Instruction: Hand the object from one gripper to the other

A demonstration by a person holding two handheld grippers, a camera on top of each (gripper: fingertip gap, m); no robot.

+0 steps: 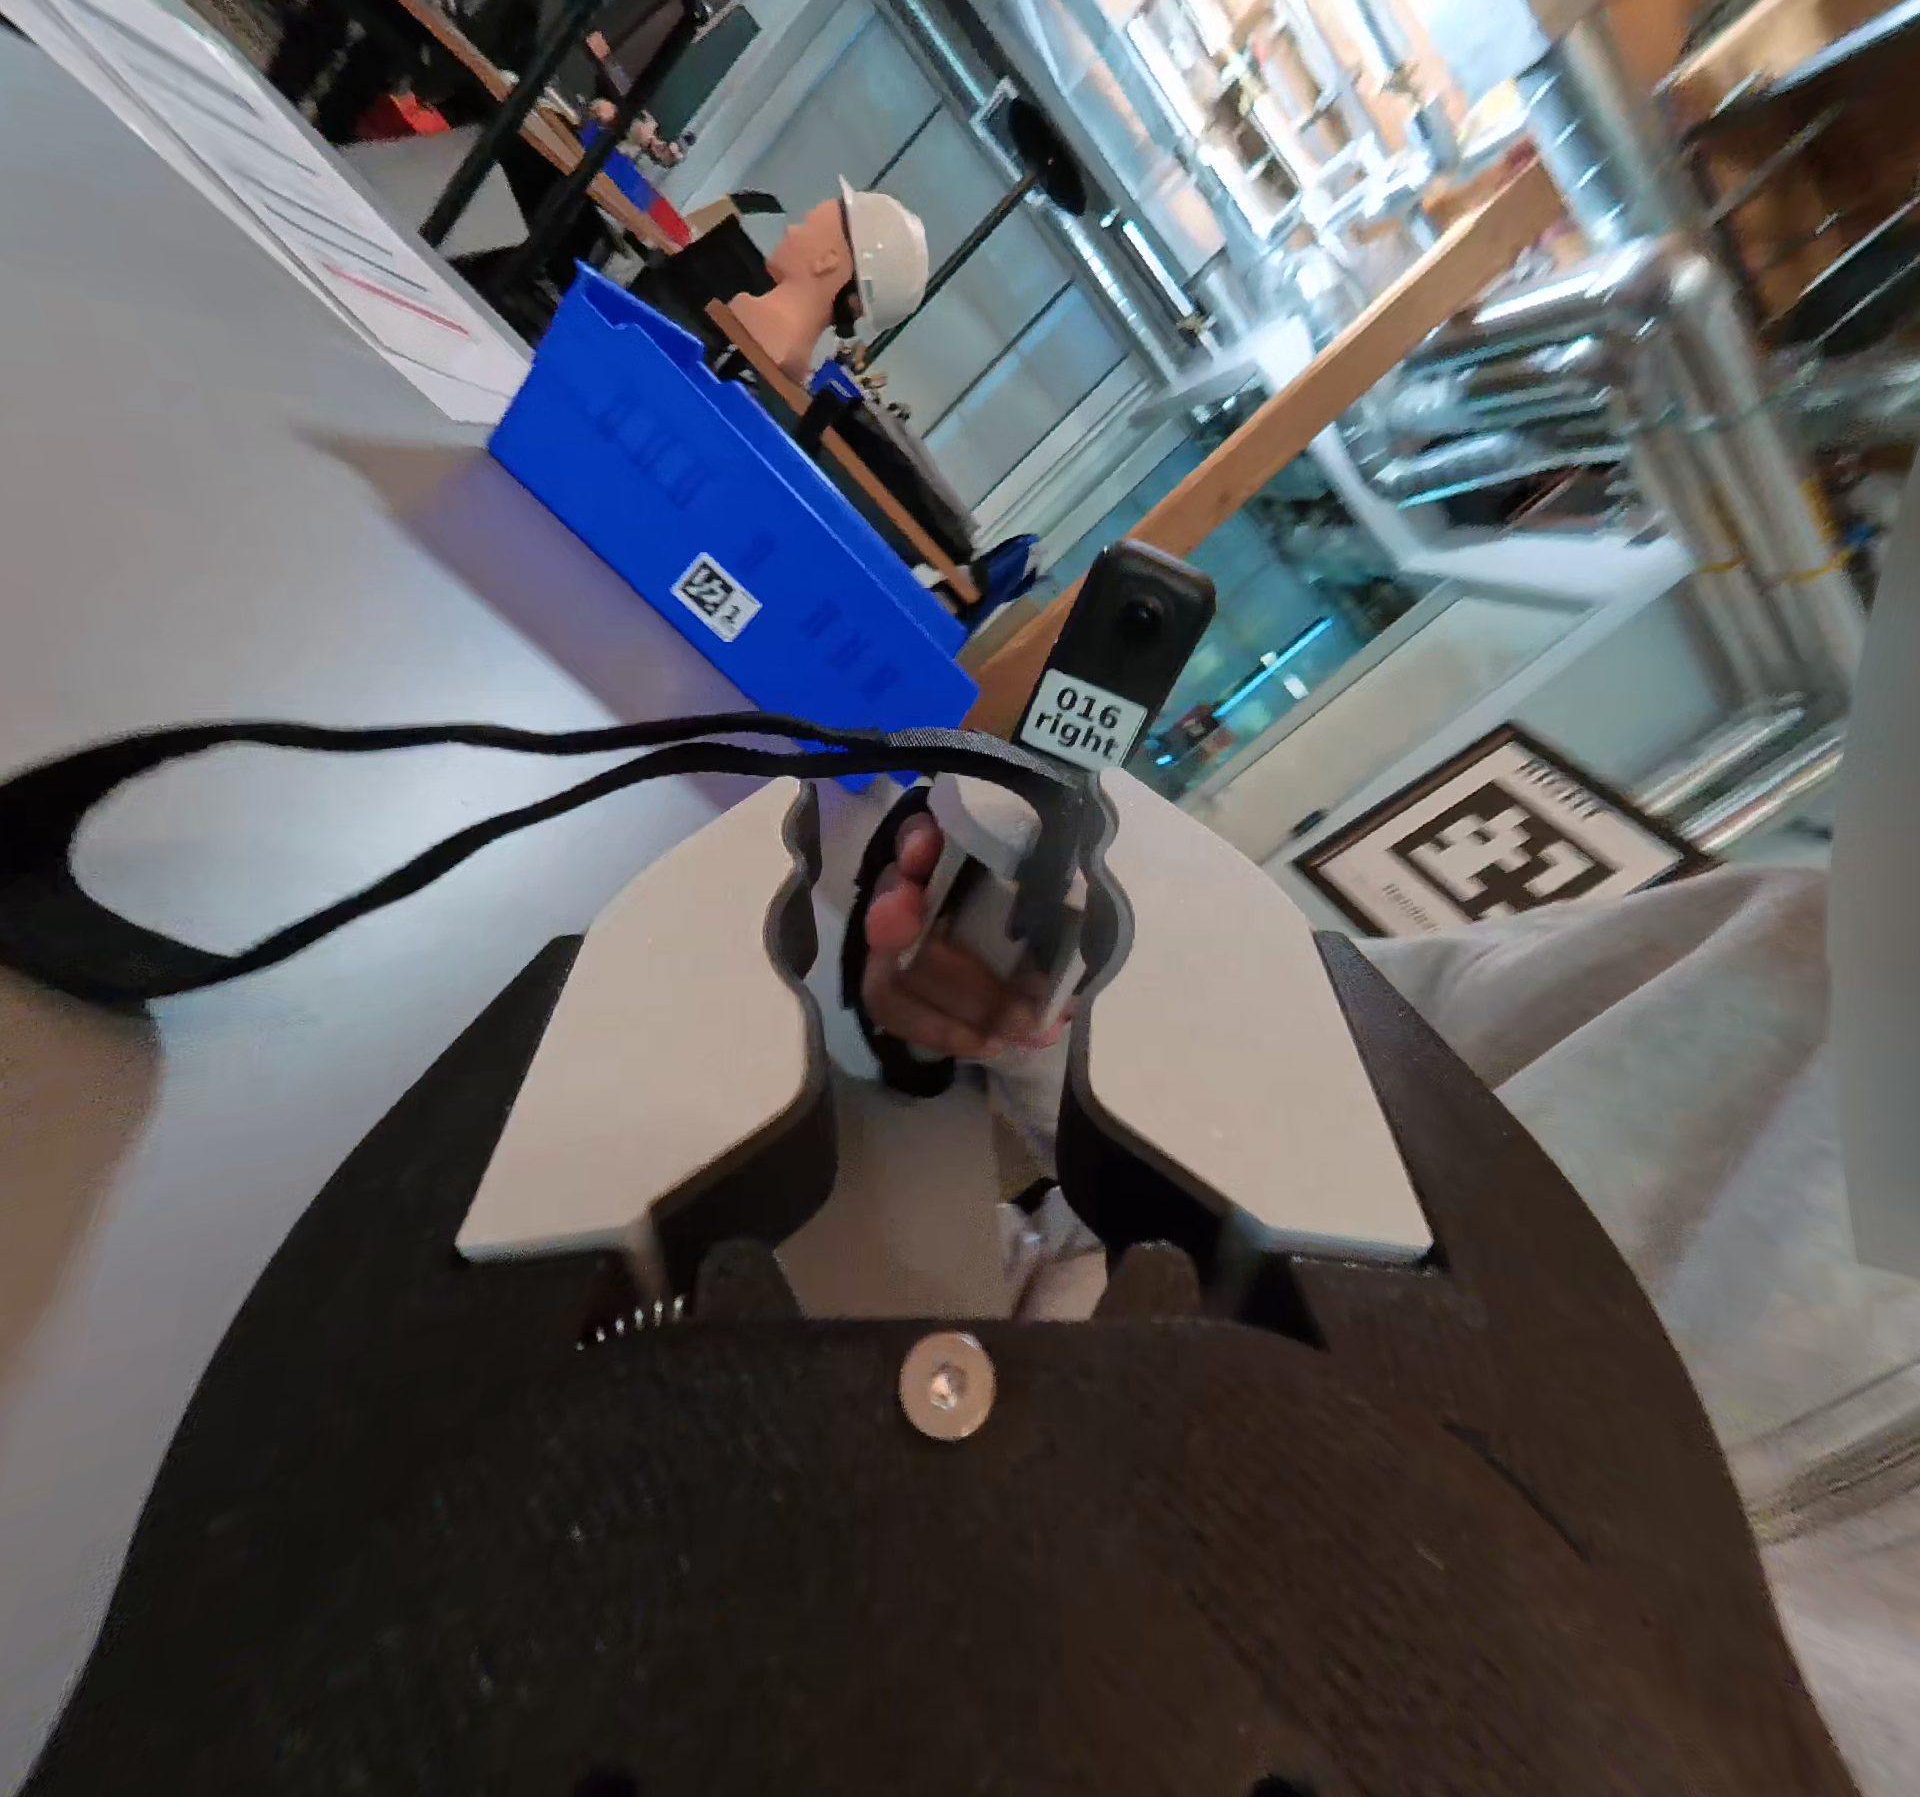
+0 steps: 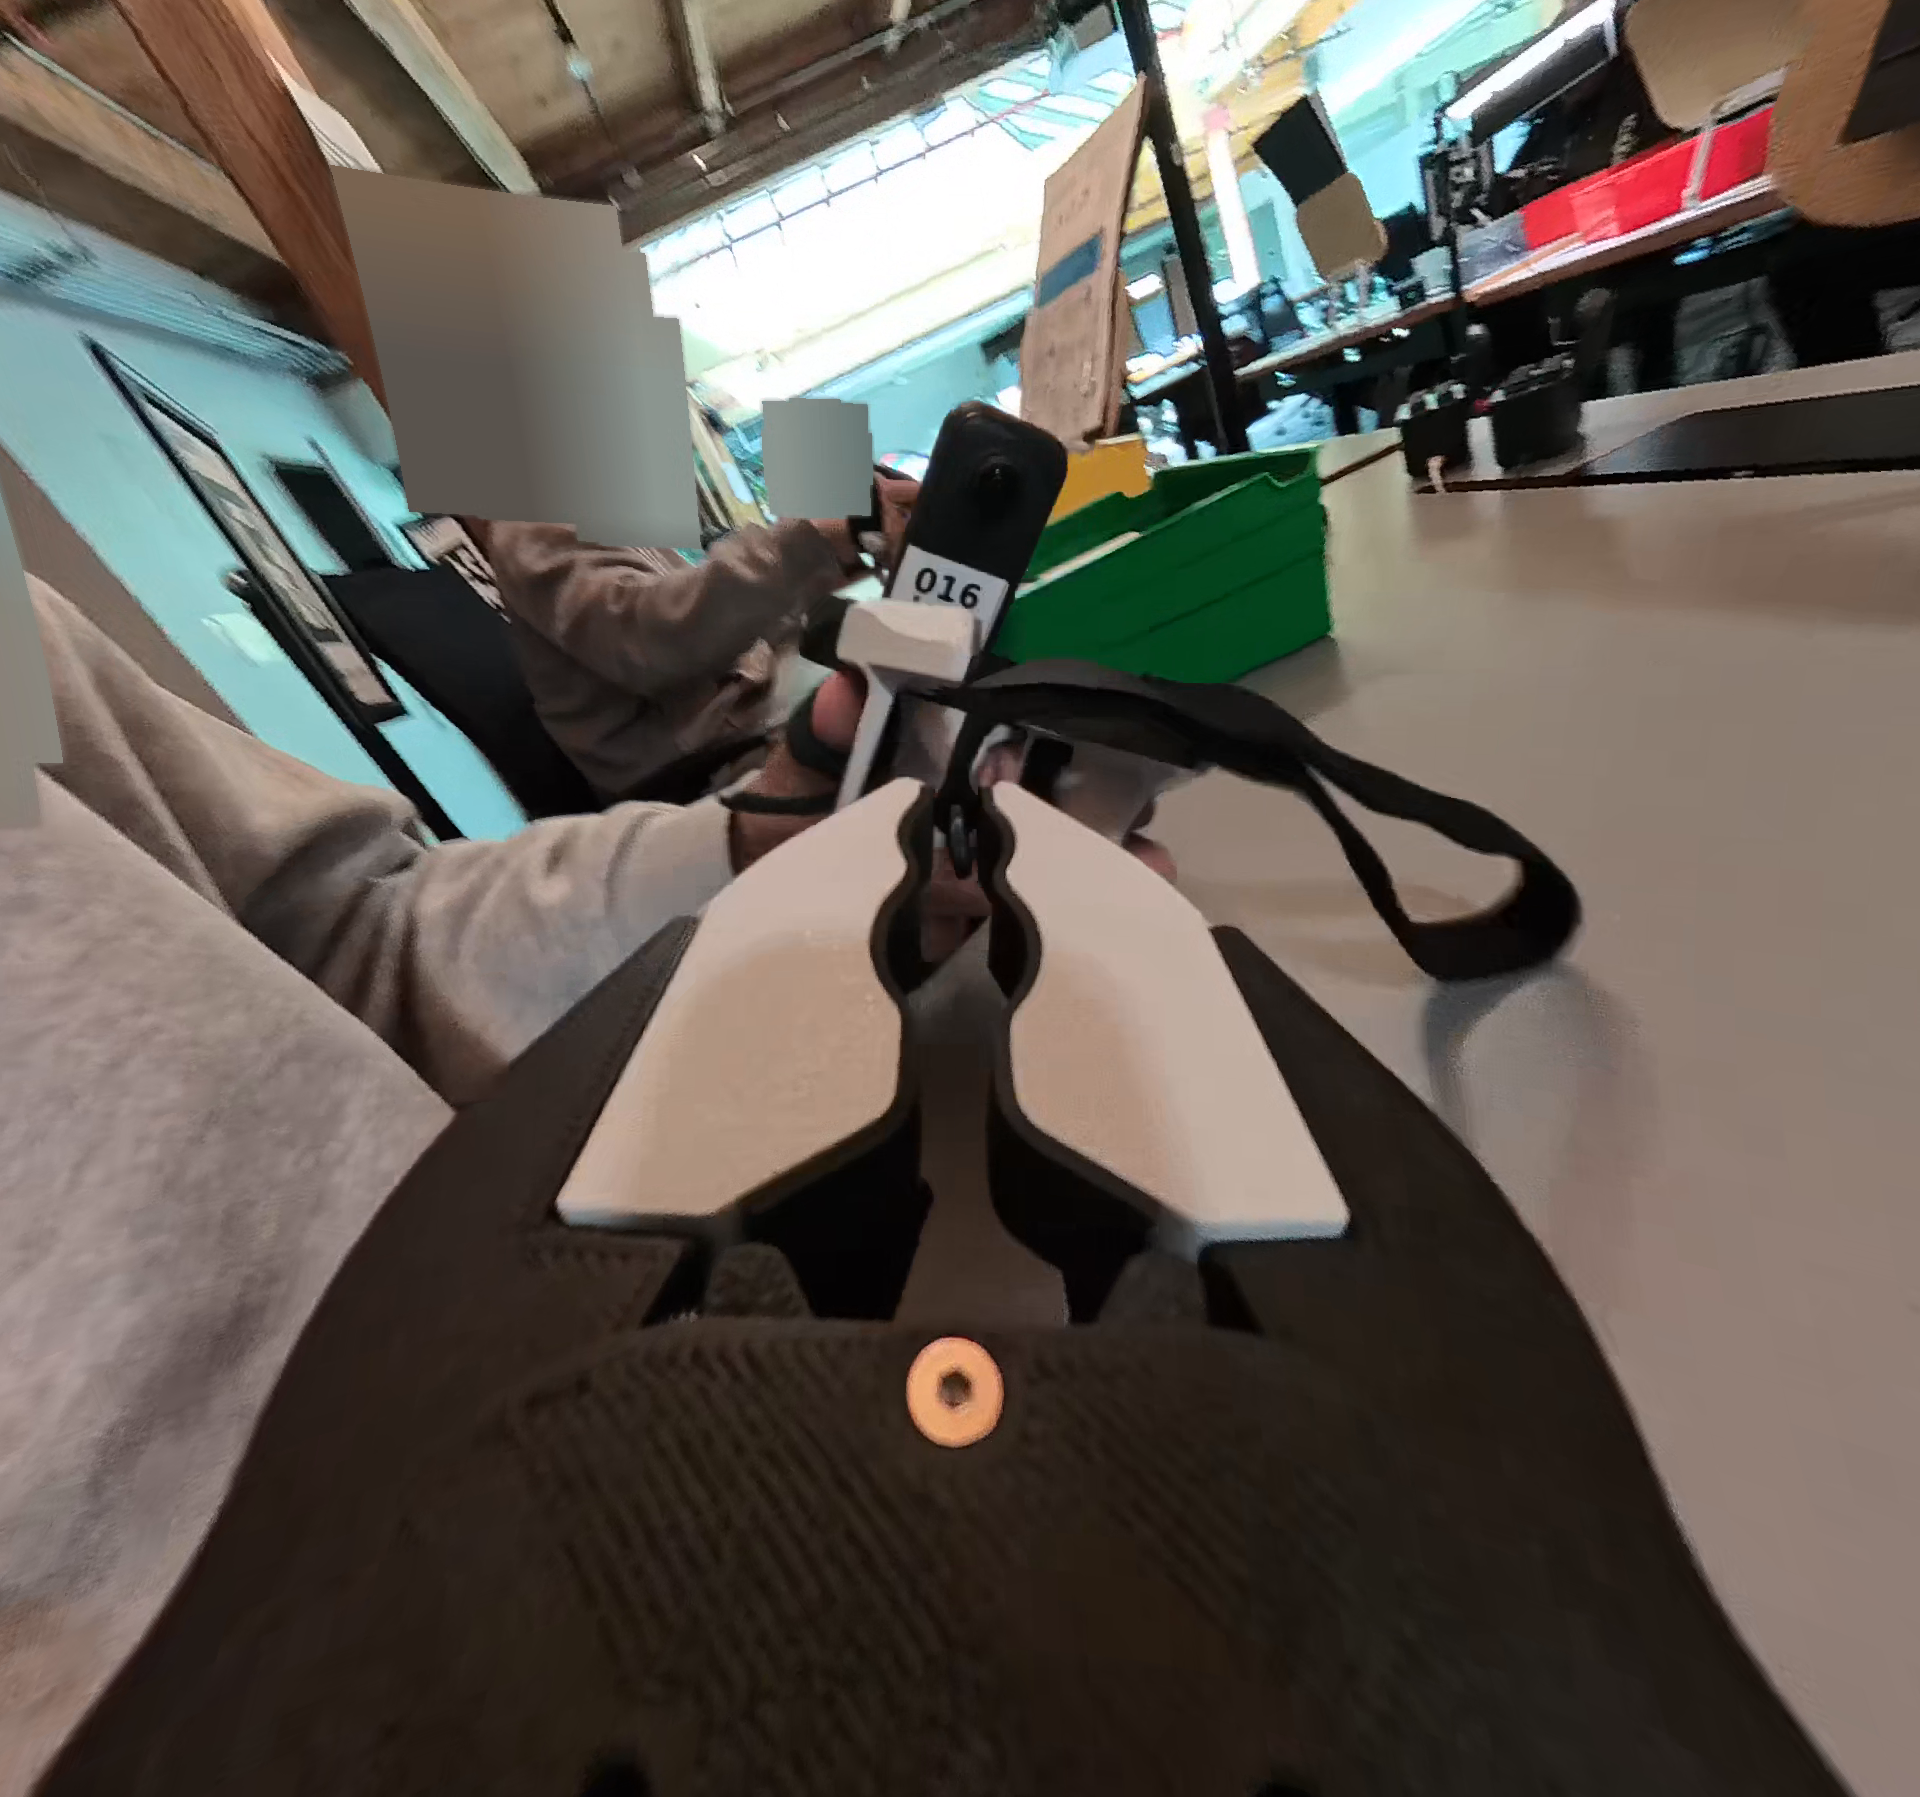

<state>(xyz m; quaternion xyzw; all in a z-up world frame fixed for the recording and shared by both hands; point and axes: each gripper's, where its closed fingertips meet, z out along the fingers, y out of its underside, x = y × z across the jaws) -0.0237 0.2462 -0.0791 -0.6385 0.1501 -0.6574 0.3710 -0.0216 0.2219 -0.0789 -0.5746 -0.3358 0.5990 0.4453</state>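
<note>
A black strap hangs in a long loop over the grey table. My right gripper is shut on one end of the strap, pinching it at the fingertips. In the left wrist view the right gripper sits end-on between my left fingers, with the strap draped across it. My left gripper is open, its jaws spread around the right gripper's tips and the strap's held end. The left gripper also shows in the right wrist view, facing me. Hands hold both grippers.
A blue bin lies on the table beyond the strap, a green bin farther along the table. A mannequin head with a white hard hat stands behind. A seated person is nearby. A framed marker board leans low down.
</note>
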